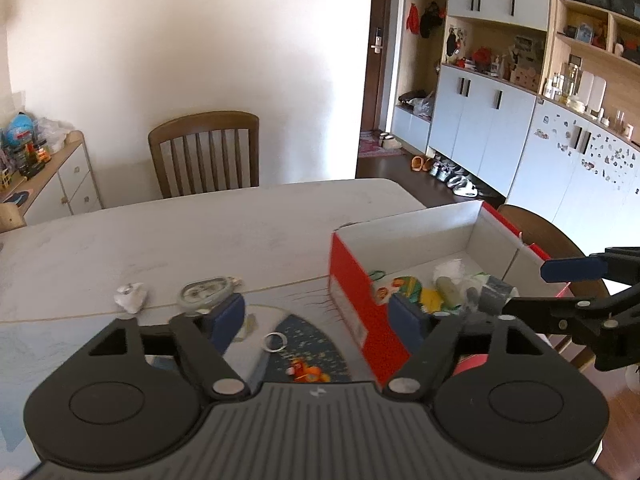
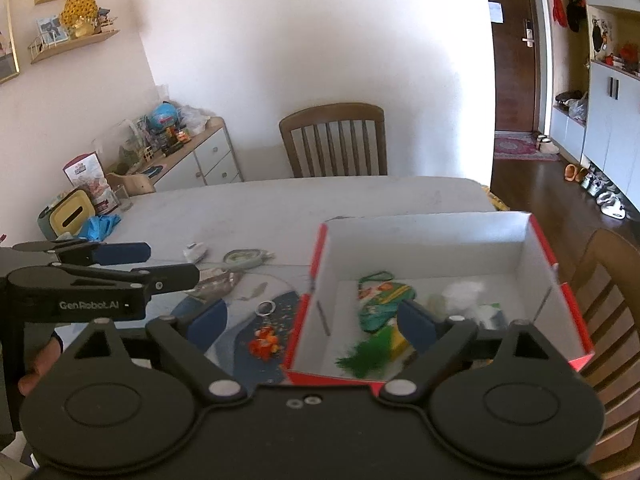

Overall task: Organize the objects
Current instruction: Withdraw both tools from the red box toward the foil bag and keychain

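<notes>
A red cardboard box with a white inside stands on the pale table at the right; it holds several small items, among them a green pouch and white wrappers. On the table left of it lie a metal ring, an orange toy, a clear round container and a crumpled white scrap. My left gripper is open and empty over the ring. My right gripper is open and empty at the box's near left corner.
A dark patterned mat lies under the ring and toy. A wooden chair stands at the table's far side, another at the right. A yellow tissue box and a blue cloth sit at the far left.
</notes>
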The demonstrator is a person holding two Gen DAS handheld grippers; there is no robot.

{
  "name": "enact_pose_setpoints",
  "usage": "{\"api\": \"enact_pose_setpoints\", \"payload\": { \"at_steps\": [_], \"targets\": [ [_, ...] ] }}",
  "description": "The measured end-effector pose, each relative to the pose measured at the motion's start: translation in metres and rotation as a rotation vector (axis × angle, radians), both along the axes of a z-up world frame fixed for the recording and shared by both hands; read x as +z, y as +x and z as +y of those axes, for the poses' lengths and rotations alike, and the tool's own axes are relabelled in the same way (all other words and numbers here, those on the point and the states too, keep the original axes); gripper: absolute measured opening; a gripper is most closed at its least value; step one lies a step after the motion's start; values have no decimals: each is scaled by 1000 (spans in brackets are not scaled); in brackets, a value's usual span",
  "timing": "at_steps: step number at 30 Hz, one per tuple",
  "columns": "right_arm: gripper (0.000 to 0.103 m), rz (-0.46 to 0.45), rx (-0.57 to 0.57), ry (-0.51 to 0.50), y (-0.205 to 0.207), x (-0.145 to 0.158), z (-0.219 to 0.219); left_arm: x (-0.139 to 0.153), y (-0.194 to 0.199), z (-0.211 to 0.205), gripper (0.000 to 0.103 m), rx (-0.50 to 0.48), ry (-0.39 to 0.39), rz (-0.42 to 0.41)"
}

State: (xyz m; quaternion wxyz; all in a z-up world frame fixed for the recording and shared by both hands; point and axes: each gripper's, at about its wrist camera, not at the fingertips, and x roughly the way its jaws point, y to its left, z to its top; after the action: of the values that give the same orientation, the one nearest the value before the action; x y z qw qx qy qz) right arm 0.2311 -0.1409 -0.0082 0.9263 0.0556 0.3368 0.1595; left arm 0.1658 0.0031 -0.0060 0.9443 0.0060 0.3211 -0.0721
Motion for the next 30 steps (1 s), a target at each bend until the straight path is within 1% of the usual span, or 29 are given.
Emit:
{"api": "enact_pose_setpoints", "payload": {
  "at_steps": [2, 5, 8, 9, 12, 20, 23, 30],
  "targets": [
    [93, 1, 5, 2, 0, 0, 10, -1, -1, 11, 82, 1, -1, 5],
    [93, 2, 14, 4, 1, 0, 27, -3, -1, 28, 88, 8, -9, 16],
    [93, 7, 21, 2, 4, -1, 44, -5, 0, 46, 90, 12, -26, 23],
    [93, 8, 23, 1, 5, -1, 48, -6, 1, 51, 93, 14, -27, 26],
    [93, 15, 29, -8, 8, -3, 63, -8, 2, 66, 98, 21, -28, 24],
    [93, 38, 39, -33, 20, -9, 101, -16, 11, 105, 103, 28, -42, 21],
    [93, 51, 40, -45, 24, -13, 112, -22, 16, 119, 103, 36, -46, 21],
    [93, 81, 27, -65, 34, -27, 131, -42, 31, 149, 103, 54, -44, 55]
  ]
}}
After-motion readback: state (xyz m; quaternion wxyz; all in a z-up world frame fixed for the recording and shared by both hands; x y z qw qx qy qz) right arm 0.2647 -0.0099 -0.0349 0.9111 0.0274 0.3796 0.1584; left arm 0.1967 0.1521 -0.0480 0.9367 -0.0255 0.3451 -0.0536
